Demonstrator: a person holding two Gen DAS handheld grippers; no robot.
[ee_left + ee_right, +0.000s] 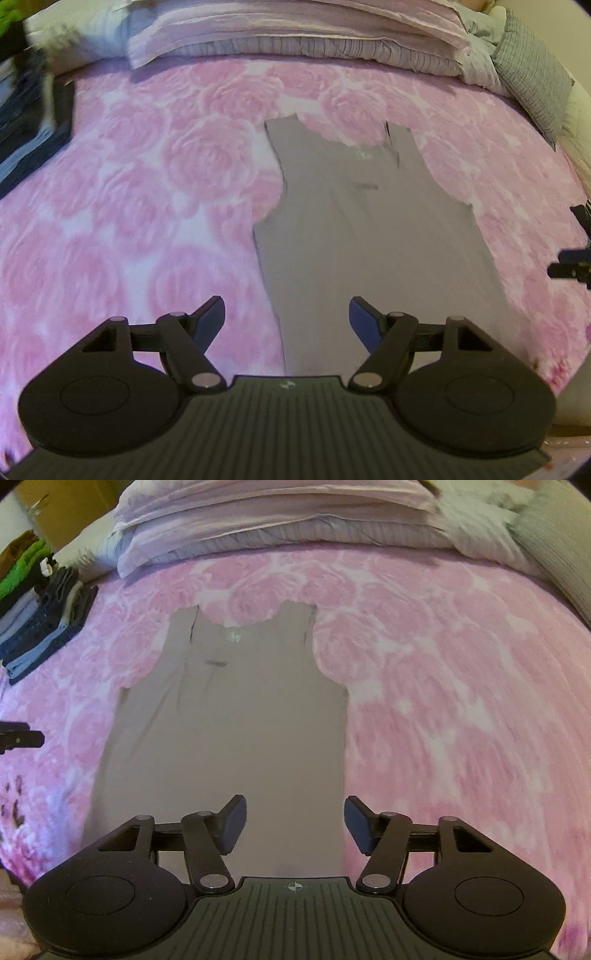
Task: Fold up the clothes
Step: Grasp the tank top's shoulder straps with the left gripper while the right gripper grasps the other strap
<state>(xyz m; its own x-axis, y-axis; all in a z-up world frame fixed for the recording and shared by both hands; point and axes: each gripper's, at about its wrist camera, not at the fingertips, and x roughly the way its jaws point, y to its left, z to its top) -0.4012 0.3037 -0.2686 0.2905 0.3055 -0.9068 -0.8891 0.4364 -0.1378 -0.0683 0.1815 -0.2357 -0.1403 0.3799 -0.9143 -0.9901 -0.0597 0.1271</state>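
Grey tank top (229, 716) laid flat on the rose-print bed (443, 664).
Both left gripper (287, 320) and right gripper (295, 821) are held above its hem, jaws released, nothing grasped; folded clothes (40, 620) are stacked far left.

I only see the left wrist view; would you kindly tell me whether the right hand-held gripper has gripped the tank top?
Observer: No. The right hand-held gripper is open above the grey tank top, and its pads press on nothing.
Operator: What is the blurred dark pile at my far left?
Observer: A stack of folded clothes, mostly blue and grey, on the pink bed cover.
Operator: Is there anything beyond it?
Observer: A bright green folded cloth lies behind the stack.
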